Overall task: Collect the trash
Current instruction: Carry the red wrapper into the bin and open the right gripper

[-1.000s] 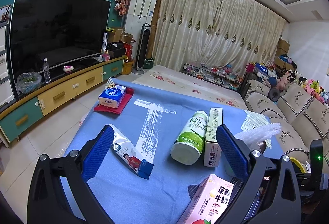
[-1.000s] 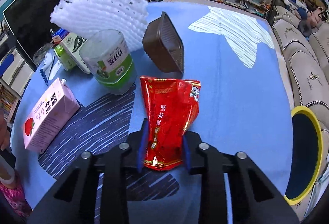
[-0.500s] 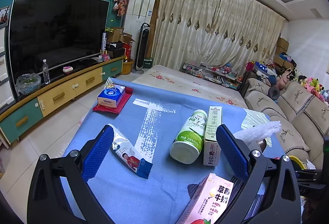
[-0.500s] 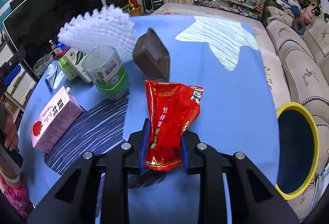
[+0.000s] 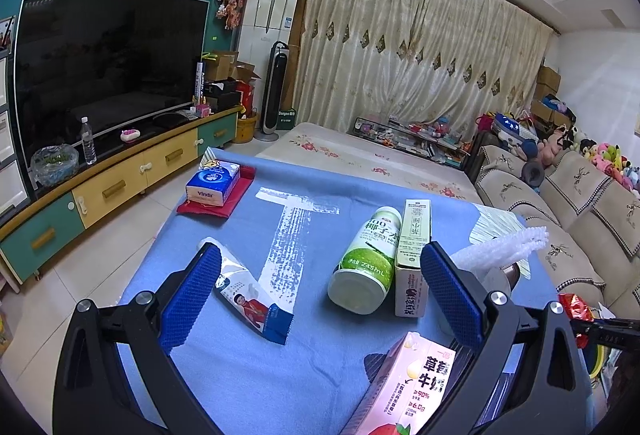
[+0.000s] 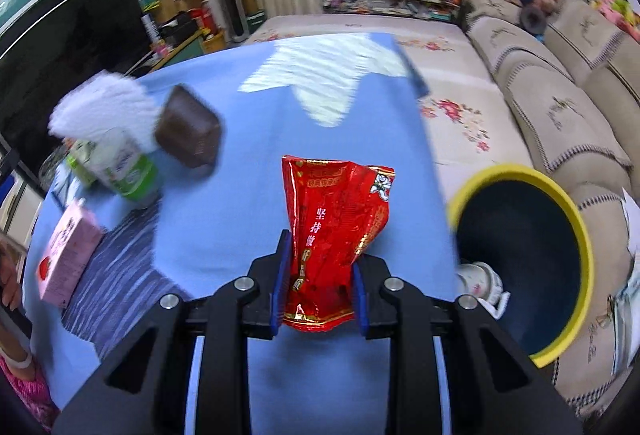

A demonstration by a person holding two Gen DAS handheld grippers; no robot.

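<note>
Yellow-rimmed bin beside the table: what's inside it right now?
The bin looks dark inside; no trash shows in the visible part. Its bottom and near wall are hidden in shadow. The red wrapper is clamped in the right gripper, over the table, not the bin.

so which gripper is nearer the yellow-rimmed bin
Right. The right gripper, shut on the red foil snack packet, hangs over the blue tablecloth just left of the yellow-rimmed round bin. The left gripper, open, sits across the table among the cartons.
</note>
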